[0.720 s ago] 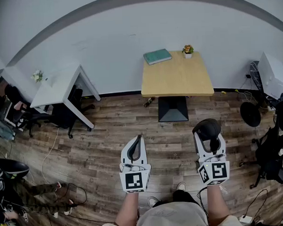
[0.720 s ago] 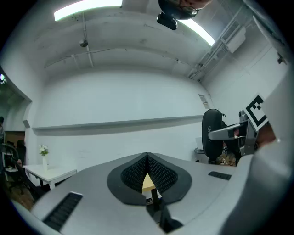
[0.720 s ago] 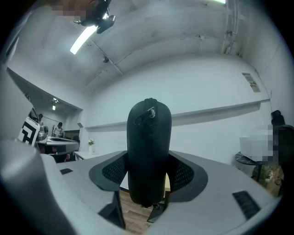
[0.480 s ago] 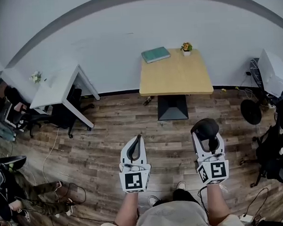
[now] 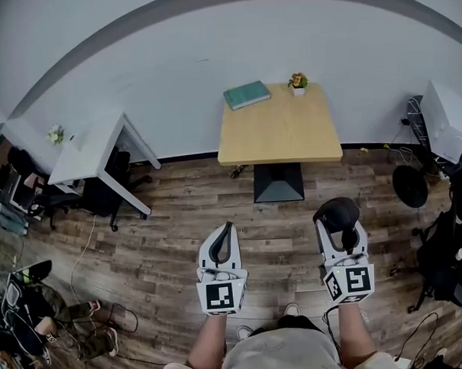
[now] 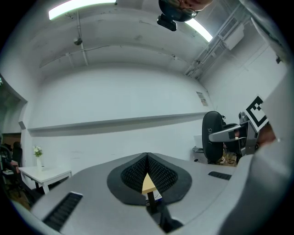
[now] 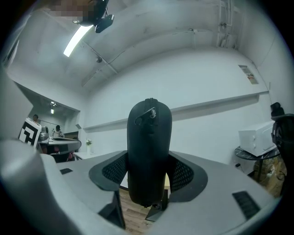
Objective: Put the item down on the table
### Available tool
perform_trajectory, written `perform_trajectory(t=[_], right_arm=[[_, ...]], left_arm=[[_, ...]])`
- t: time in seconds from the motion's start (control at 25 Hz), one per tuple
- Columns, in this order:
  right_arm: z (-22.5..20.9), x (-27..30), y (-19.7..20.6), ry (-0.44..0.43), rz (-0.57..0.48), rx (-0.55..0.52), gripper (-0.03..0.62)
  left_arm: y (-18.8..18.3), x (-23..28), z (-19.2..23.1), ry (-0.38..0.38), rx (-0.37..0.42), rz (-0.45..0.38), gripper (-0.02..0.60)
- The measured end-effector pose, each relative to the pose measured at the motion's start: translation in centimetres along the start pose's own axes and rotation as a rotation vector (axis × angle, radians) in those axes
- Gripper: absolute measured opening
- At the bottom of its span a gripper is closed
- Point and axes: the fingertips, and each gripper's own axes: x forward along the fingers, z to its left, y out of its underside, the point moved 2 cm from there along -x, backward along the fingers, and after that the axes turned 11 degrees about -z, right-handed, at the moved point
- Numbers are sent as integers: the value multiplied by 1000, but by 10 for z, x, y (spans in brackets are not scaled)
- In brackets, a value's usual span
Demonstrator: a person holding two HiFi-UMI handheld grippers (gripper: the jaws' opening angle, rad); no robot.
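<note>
My right gripper (image 5: 338, 221) is shut on a rounded black case (image 5: 336, 211) and holds it level above the wooden floor. In the right gripper view the black case (image 7: 149, 151) stands upright between the two pads (image 7: 183, 174), with a zip pull near its top. My left gripper (image 5: 226, 229) is shut with nothing in it, and in the left gripper view its jaws (image 6: 147, 161) meet at the tip. The square wooden table (image 5: 278, 128) stands ahead against the white wall, well beyond both grippers.
On the table's far edge lie a teal book (image 5: 247, 94) and a small potted plant (image 5: 297, 83). A white desk (image 5: 84, 148) stands at the left with office chairs (image 5: 101, 195) under it. More chairs and a fan (image 5: 409, 186) crowd the right side. Cables trail over the floor at lower left.
The table has drifted left and a little nearer in the head view. Both grippers keep their places in the view, and the black case stays in the right one.
</note>
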Motion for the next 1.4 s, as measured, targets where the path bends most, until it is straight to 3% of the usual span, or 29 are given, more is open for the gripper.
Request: perform_trajectory(t=[0.36, 0.6, 1.04, 1.4], right_arm=[[-68, 7, 3, 0, 6, 31, 268], [-86, 16, 13, -1, 20, 53, 268], [-79, 69, 35, -15, 58, 37, 268], [-54, 147, 55, -38, 92, 6, 268]], left_arm=[[-2, 43, -48, -3, 17, 14, 8], [8, 56, -59, -3, 30, 67, 8], [36, 93, -25, -27, -8, 65, 8], [72, 138, 33, -25, -56, 81, 8]])
